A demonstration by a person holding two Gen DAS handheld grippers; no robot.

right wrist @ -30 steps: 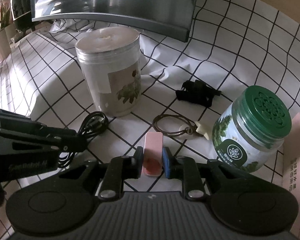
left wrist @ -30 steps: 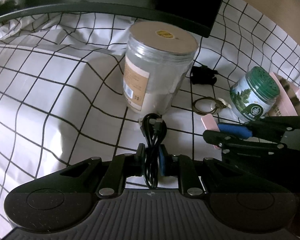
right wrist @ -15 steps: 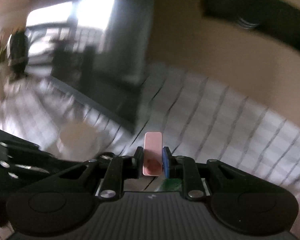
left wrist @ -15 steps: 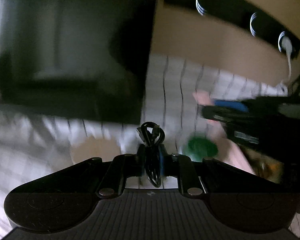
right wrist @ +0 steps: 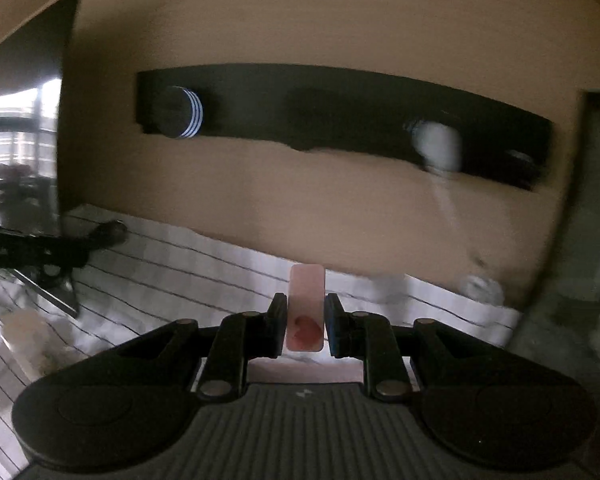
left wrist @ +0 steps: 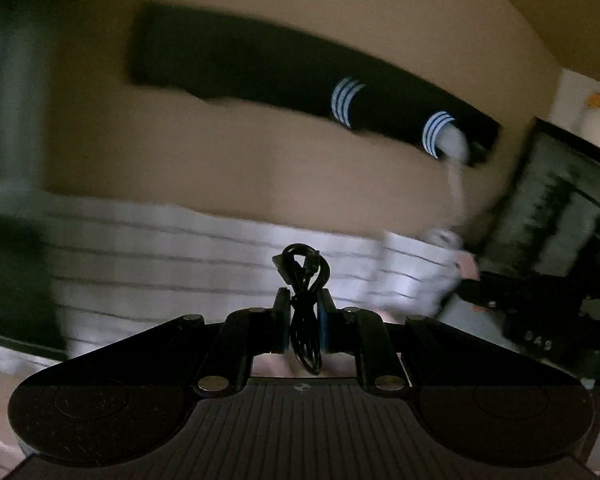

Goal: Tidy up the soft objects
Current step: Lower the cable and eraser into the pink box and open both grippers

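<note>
My left gripper (left wrist: 303,300) is shut on a coiled black cable (left wrist: 303,280), whose loops stick up above the fingertips and hang below them. My right gripper (right wrist: 306,305) is shut on a flat pink strip (right wrist: 306,300) with a red heart mark near its lower end. Both are held up in the air above the checked cloth (right wrist: 188,264), facing the tan wall. The right gripper also shows at the right edge of the left wrist view (left wrist: 512,284), and the left gripper shows at the left edge of the right wrist view (right wrist: 60,244). Both views are motion-blurred.
A long black rail (right wrist: 340,116) with round pegs hangs on the tan wall; it also shows in the left wrist view (left wrist: 300,80). A white plug and cord (left wrist: 454,160) hang from it. A dark monitor (right wrist: 24,120) stands at left. A blurred jar (right wrist: 24,332) sits low left.
Both grippers have lifted off the table with their loads and tilted up; the jars and table items have dropped out of view and the wall rail has come into view.
</note>
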